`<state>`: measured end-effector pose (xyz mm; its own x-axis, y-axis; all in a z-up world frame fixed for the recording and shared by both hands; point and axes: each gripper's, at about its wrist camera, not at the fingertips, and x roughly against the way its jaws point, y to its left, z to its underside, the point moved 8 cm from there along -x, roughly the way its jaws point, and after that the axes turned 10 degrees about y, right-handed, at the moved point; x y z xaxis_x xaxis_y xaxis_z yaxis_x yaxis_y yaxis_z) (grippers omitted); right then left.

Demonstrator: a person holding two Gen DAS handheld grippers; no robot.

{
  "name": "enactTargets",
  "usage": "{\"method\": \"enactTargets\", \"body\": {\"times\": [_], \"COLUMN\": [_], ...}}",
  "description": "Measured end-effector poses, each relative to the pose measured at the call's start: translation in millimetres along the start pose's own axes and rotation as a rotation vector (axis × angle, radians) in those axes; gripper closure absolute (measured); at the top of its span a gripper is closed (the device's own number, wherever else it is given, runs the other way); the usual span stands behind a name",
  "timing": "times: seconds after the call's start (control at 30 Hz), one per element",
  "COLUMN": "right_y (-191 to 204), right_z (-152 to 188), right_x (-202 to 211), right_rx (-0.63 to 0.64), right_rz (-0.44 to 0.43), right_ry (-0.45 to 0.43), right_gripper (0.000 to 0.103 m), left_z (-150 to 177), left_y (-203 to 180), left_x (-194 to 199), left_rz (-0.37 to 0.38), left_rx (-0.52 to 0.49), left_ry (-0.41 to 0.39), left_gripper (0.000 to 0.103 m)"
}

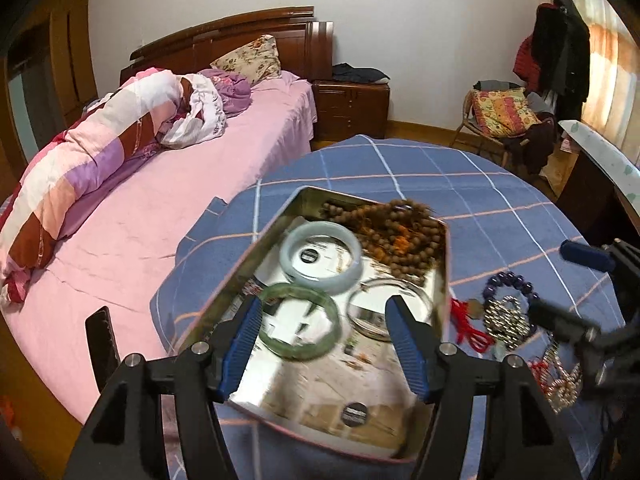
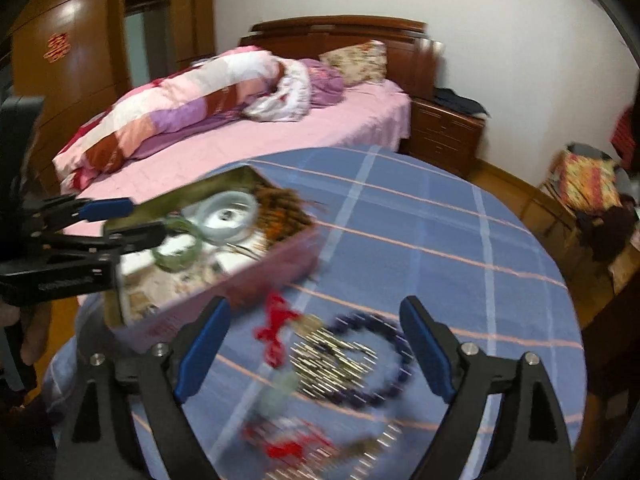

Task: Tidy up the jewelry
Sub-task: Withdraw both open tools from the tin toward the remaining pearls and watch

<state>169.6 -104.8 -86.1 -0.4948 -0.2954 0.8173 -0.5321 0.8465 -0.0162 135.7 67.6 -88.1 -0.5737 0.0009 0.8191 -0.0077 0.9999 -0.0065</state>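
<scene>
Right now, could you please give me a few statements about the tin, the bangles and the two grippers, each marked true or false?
1. The left gripper is shut on the green bangle. False: it is open, holding nothing.
2. The pale bangle lies inside the tin. True.
3. The dark blue bead bracelet lies in the tin. False: it lies on the blue checked cloth.
4. The right gripper is open. True.

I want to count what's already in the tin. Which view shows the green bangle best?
The left wrist view: the green bangle lies whole and fairly sharp in the tin. In the right wrist view it is small, blurred and partly hidden behind the left gripper.
</scene>
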Motion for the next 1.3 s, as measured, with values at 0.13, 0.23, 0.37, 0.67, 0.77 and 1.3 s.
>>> {"method": "enactTargets", "body": {"times": [0.13, 0.23, 0.37, 0.67, 0.77, 1.3], "right_y": [-35.9, -52.7, -68.1, -48.0, -39.3, -47.8], "right_z": [23.5, 42.9, 64.0, 115.7, 125.9, 121.2], "right_x": [8.8, 13.2, 18.3, 23.6, 19.7, 7.2], "right_rx": [-0.068, -0.113, -0.164, -0.118, -0.076, -0.094], "right_rz": [0.050, 0.067, 0.078, -0.009, -0.024, 0.027], "right_ry": [0.017, 0.031, 0.046, 0.101, 0.111, 0.085], "right_gripper": [0.013, 0.013, 0.013, 0.031, 0.032, 0.088], "left_z": [8.6, 13.6, 21.2, 43.1, 46.3, 58.7], "left_y": [-18.0, -29.0, -42.1, -60.2, -64.4, -82.6], "left_x": [4.8, 8.3, 13.6, 13.9, 13.5, 13.8], "left_rz": [0.013, 0.020, 0.034, 0.039, 0.038, 0.049], "left_rx": [-0.021, -0.035, -0.043, -0.056, -0.059, -0.089], "left_ry": [-0.005, -0.009, -0.012, 0.013, 0.021, 0.034], "left_gripper": [0.039, 0.039, 0.039, 0.039, 0.039, 0.039]}}
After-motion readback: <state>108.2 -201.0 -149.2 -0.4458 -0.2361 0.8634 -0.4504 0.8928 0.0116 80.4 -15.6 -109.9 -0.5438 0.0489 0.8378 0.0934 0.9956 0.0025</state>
